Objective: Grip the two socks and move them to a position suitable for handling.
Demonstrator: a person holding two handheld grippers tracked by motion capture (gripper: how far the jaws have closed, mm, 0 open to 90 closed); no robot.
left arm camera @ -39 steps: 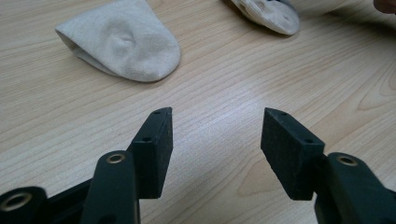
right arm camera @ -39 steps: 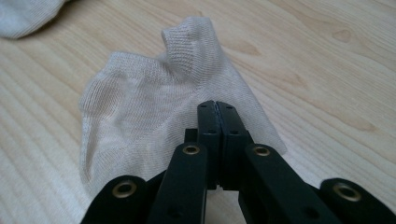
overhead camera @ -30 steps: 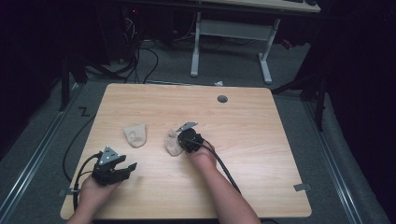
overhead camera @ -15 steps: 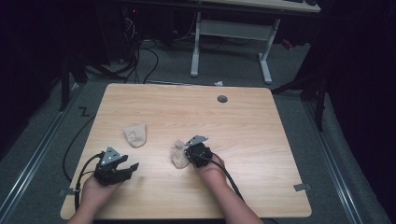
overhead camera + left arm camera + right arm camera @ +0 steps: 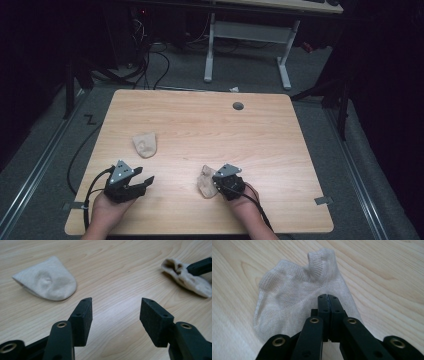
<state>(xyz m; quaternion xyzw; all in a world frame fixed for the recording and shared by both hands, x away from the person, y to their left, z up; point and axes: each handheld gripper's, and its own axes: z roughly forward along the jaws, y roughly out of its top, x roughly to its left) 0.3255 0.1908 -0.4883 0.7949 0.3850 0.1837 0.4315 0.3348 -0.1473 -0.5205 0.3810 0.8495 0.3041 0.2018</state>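
Note:
Two beige ankle socks lie on the wooden table [image 5: 280, 140]. One sock [image 5: 145, 144] [image 5: 47, 282] lies flat at the middle left. The other sock [image 5: 205, 183] [image 5: 294, 290] [image 5: 187, 280] is crumpled near the front centre, and my right gripper [image 5: 216, 181] [image 5: 328, 297] is shut on its near edge, jaws pressed together. My left gripper [image 5: 142, 182] [image 5: 115, 307] hovers open near the front left, nothing between its pads, pointing between the two socks.
A round cable hole [image 5: 238, 106] sits near the table's far edge. Cables trail off the left side to the floor. A white desk frame [image 5: 247, 35] stands beyond the table. Bare wood lies to the right and far side.
My right gripper has pulled the crumpled sock toward the front edge and a little to the right. The left gripper has barely shifted and stays open.

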